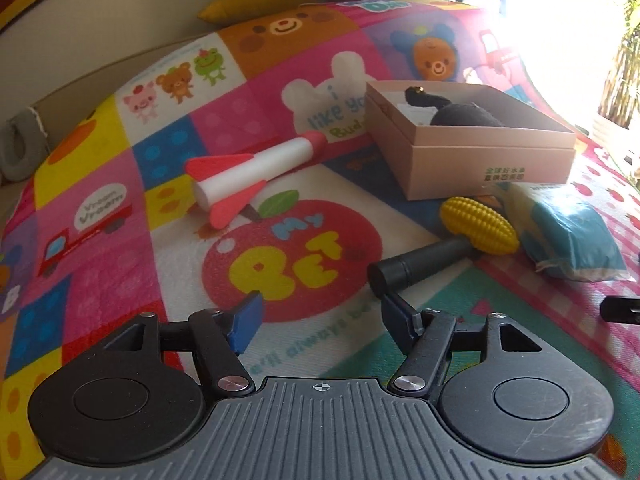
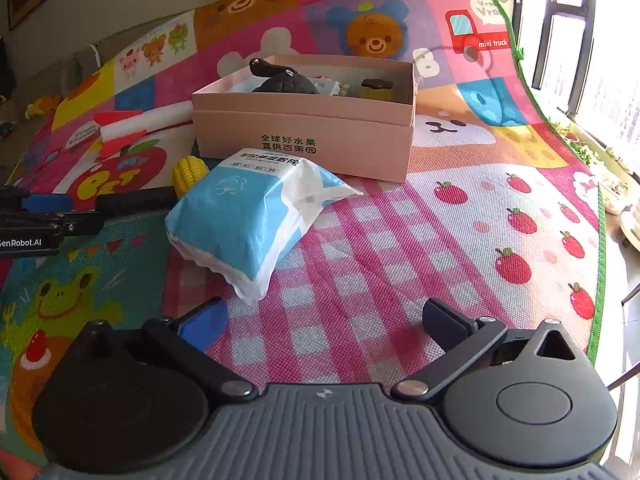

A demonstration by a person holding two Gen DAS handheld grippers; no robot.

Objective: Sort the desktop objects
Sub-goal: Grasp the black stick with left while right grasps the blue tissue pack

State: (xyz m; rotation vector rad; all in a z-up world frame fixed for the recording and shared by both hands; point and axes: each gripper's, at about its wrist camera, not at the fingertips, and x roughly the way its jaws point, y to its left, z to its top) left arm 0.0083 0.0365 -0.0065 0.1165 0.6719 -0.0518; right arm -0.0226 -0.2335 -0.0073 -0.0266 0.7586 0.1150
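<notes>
A pink open box (image 1: 472,152) (image 2: 304,136) sits on the colourful play mat and holds a black plush toy (image 1: 464,114) (image 2: 286,82) and small items. A red and white foam rocket (image 1: 256,174) (image 2: 140,122) lies left of the box. A yellow corn-shaped mallet with a black handle (image 1: 478,230) (image 2: 188,174) lies in front of the box, beside a blue and white tissue pack (image 1: 572,236) (image 2: 256,212). My left gripper (image 1: 322,316) is open and empty, just short of the mallet handle's end. My right gripper (image 2: 324,320) is open and empty, in front of the tissue pack.
The play mat (image 2: 440,240) covers the surface, and its right edge runs along a window. A yellow cushion (image 1: 256,4) lies at the far edge. The left gripper's body (image 2: 36,220) shows at the left of the right wrist view.
</notes>
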